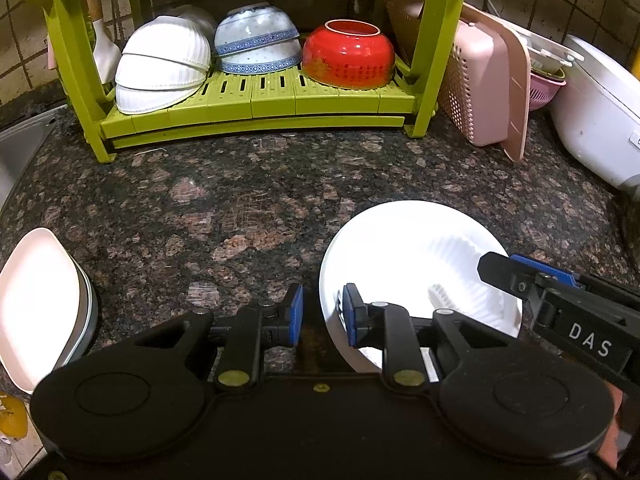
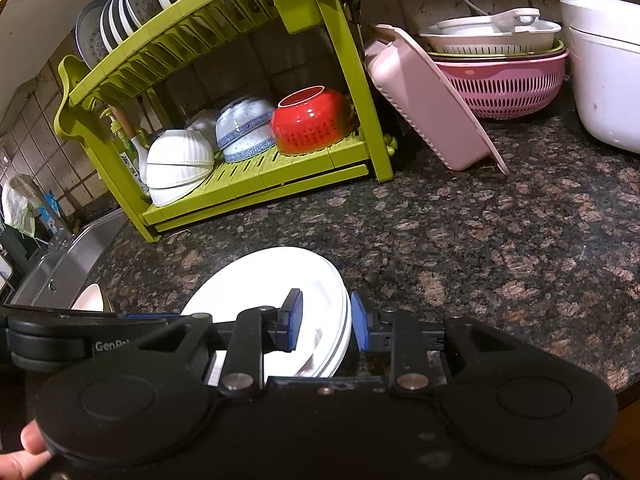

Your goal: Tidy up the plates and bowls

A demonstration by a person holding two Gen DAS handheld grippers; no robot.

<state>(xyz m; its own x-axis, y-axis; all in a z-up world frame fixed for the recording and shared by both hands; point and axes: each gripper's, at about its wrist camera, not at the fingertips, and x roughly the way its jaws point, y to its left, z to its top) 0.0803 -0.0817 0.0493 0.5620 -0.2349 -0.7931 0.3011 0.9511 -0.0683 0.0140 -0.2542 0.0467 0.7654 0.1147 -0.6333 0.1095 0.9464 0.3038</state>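
Note:
A stack of white plates (image 1: 400, 248) lies on the dark granite counter (image 1: 260, 184), in front of the green dish rack (image 1: 256, 100). My left gripper (image 1: 323, 318) is open, its jaws straddling the stack's left rim. My right gripper (image 2: 326, 324) is open too, with the right rim of the plates (image 2: 260, 280) between its blue pads (image 2: 294, 320). Upside-down bowls fill the rack's lower shelf: white ribbed bowls (image 1: 164, 64), blue-patterned bowls (image 1: 258, 40) and a red bowl (image 1: 348, 54). Several plates (image 2: 132, 4) stand in the upper shelf. A pale pink square dish (image 1: 36, 304) sits at the left.
A pink basket (image 2: 424, 100) leans against the rack's right leg, with a pink colander (image 2: 504, 80) and stacked strainers behind it. A white cooker (image 2: 604, 72) stands at the far right. A steel sink (image 2: 68, 264) lies left of the counter. A person's fingers (image 2: 24, 456) hold the right gripper.

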